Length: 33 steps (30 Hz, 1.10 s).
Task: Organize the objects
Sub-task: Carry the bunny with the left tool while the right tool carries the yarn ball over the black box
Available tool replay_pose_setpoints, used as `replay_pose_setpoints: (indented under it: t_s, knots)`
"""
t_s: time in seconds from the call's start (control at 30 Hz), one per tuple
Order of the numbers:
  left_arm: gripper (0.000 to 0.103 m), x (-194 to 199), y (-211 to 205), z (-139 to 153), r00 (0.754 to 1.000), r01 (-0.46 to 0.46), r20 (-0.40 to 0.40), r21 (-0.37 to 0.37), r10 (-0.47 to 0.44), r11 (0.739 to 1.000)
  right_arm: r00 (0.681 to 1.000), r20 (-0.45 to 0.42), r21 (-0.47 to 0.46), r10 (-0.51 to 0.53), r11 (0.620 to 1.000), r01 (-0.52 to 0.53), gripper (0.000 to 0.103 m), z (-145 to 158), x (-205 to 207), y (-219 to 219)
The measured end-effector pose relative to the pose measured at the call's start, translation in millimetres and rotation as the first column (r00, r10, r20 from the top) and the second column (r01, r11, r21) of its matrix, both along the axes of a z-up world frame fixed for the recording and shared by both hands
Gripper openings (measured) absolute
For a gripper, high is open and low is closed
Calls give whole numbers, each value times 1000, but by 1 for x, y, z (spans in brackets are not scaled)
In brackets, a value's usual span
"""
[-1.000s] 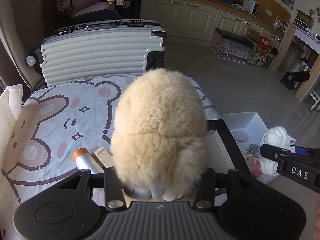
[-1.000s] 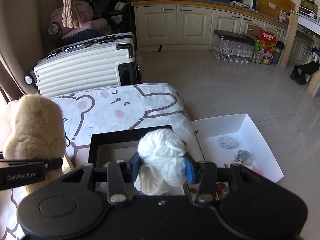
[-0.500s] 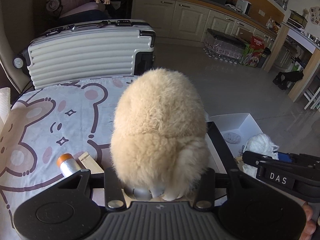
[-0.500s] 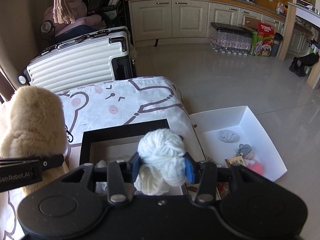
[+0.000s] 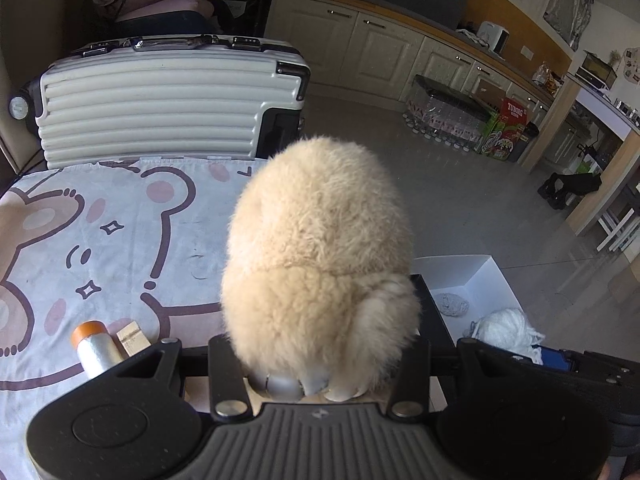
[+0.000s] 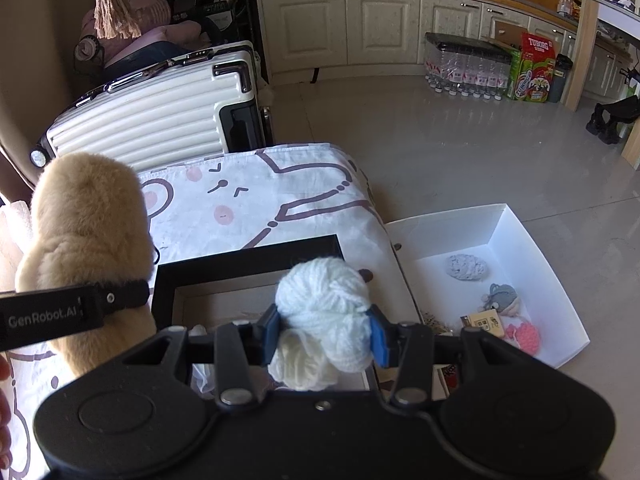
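The plush, a cream fluffy toy, is clamped in the left tool; its fur bulges out past both fingers and hides their tips, and it hangs above the near edge of the bed, over the black box. From the right wrist view the same plush shows at the left, with the left tool's finger pressed across its lower part.

The yarn, a white ball, is pinched narrow between the blue pads of the right tool. It hangs over the black box, near that box's right side. From the left wrist view the yarn shows low at the right, in front of the white box.

The black box lies on the bed sheet, at its near corner; its inside is pale. Just beside the bed, on the floor, lies the white box, open, holding a grey knitted piece, a small grey figure, a pink knitted piece and a tan card.

On the sheet at the left lie a silver tube with an orange cap and, touching it, a small wooden block. Behind the bed a white suitcase lies on its side. Cabinets line the far wall, with packs of bottles on the floor before them.
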<state>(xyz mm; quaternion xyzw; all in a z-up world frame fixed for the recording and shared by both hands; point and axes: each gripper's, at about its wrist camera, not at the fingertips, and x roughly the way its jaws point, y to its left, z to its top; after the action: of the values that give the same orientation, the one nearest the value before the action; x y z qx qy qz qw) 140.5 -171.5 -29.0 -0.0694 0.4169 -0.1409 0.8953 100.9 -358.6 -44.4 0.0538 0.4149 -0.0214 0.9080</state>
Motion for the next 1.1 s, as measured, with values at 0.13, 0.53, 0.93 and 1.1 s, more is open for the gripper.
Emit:
replay_pose_setpoints:
  t_s: [0.13,0.53,0.93,1.1]
  knots:
    - [46,7,-7,-7,1000,0,8,-30,0,1000,1000,-4,12,-11,1000,11,46,-2,2,-5]
    - [46,26,-32,-42,1000,21,-14,-100,-23,995,1000,-14,62,-10,998,10,46,-9,4,-14]
    - [47,38,-47,-77,990,52,-124,-130,-69,990,999,-48,76,10,997,-7,45,-20,12,-17]
    - [47,43,-44,-95,975,55,-212,-75,-70,996,992,-92,80,91,993,-84,45,-27,15,-11]
